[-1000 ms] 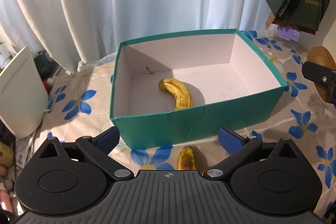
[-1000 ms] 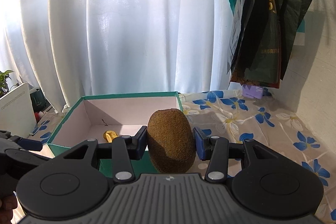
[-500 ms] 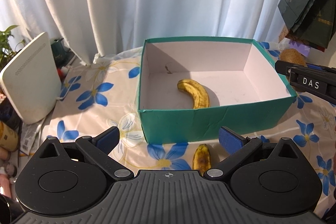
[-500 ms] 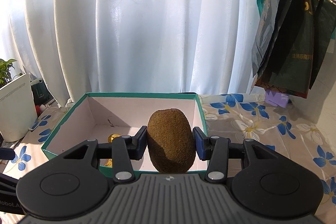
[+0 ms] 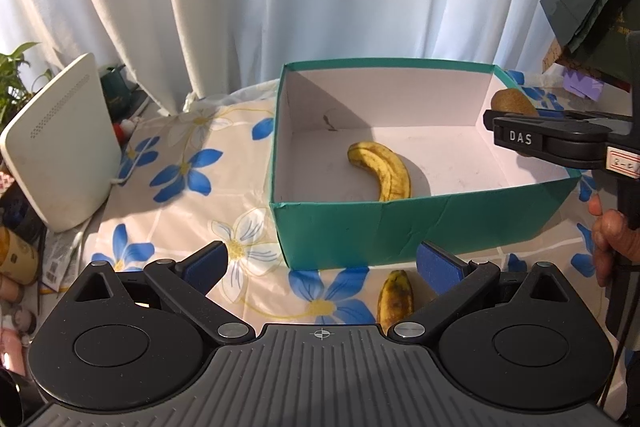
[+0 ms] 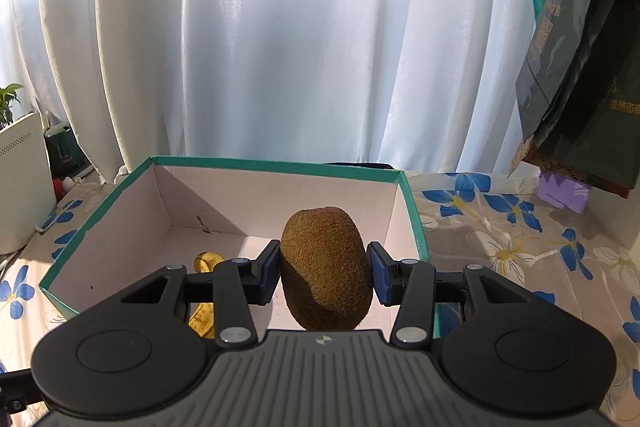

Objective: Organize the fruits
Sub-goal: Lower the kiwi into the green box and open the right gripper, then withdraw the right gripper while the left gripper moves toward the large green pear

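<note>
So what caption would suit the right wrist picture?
Right gripper holding a kiwi over the green box, where a banana already lies.

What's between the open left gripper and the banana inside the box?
In the left wrist view, a second banana on the tablecloth, then the box's near wall, lie between the left gripper and the boxed banana.

floral tablecloth (image 5: 180,187) carries green box (image 5: 400,227), loose banana (image 5: 394,297), white device (image 5: 56,147)
</note>
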Motion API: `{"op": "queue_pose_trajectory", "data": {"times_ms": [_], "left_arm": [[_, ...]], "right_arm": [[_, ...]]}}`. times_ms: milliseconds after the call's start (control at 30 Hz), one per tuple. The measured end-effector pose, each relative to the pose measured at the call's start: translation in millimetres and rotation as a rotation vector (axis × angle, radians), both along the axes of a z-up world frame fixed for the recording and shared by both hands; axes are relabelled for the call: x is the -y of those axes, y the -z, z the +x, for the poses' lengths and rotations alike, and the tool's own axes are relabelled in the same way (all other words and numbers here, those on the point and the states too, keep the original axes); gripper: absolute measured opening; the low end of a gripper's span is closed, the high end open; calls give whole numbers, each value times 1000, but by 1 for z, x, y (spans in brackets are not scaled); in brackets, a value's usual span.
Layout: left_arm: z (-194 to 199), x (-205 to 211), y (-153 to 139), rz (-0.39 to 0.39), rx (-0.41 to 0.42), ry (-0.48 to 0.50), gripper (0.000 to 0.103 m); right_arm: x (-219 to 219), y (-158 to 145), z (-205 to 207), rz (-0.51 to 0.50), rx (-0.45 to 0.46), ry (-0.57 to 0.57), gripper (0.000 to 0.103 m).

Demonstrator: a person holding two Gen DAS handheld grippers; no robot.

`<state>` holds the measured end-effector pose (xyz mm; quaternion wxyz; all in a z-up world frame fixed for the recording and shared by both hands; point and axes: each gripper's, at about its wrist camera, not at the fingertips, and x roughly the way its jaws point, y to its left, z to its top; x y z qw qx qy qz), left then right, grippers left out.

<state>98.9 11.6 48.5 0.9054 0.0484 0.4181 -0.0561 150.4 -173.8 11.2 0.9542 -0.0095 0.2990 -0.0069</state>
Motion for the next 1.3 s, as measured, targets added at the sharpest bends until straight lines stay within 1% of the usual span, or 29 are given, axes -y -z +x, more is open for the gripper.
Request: {"op": "queue_pose_trajectory", "data": {"times_ms": [233, 467, 533, 633, 1067, 1133, 1167, 1200, 1267, 1300], "left_arm": [[3, -5, 5, -2, -26, -25, 103], [5, -6, 7, -1, -43, -40, 103], [4, -6, 7, 2, -43, -41, 103], [5, -7, 7, 0, -50, -46, 103], [-4, -9, 6, -6, -65, -59, 103], [-5, -11, 6, -4, -65, -67, 103], [-6, -13, 6, -3, -65, -71, 103], [-7, -15, 7, -4, -68, -76, 103], [-9, -21, 8, -6, -72, -87, 103], [-10, -25, 10, -8, -74, -95, 103]], "right_arm": [[-1, 31, 22, -26, -81, -2, 45], [-3, 51, 31, -35, -154, -16, 45], [-1, 53, 32, -6, -157, -12, 45], [0, 54, 32, 4, -154, -9, 45], [2, 53, 33, 26, -151, -4, 46], [2, 53, 33, 31, -148, -7, 48], [2, 52, 33, 36, -150, -11, 51], [2, 52, 33, 47, -154, -19, 58], [1, 50, 29, 73, -152, -22, 65], [0, 46, 25, 73, -133, -20, 66]]}}
